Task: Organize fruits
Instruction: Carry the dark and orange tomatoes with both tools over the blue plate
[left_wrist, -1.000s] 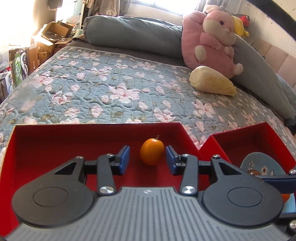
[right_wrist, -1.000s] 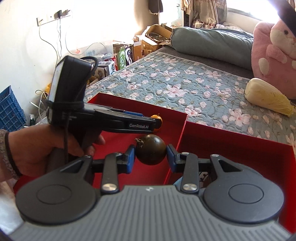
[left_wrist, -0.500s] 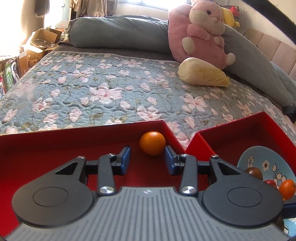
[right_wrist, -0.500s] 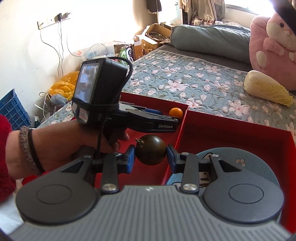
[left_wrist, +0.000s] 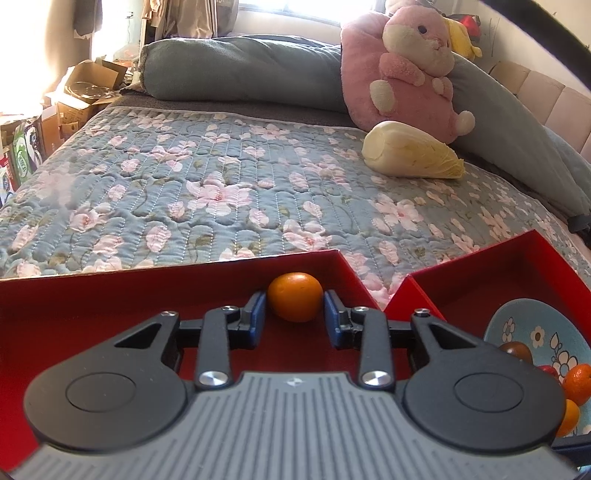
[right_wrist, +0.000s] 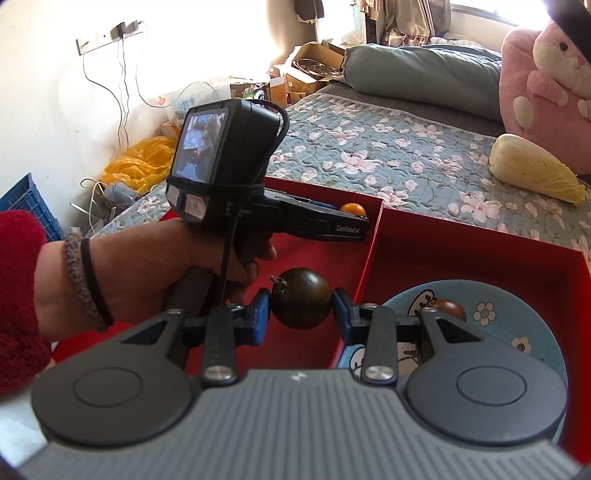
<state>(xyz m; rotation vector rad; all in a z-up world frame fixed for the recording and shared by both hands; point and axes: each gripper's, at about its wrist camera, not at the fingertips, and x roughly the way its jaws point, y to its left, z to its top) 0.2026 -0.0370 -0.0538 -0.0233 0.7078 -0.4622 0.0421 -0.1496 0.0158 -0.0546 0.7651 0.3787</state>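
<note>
We are bracketing the orange by the left red box's far wall, left tool wide, so close squarely. Our right tool is gripping a dark fruit beside the plate; release low.

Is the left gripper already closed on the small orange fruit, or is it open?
Open. The left gripper has its blue pads on either side of the orange fruit in the red tray, with a gap visible on both sides.

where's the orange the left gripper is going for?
In the left wrist view, the orange sits between the open left gripper's fingers, in the left red box's far right corner.
</note>
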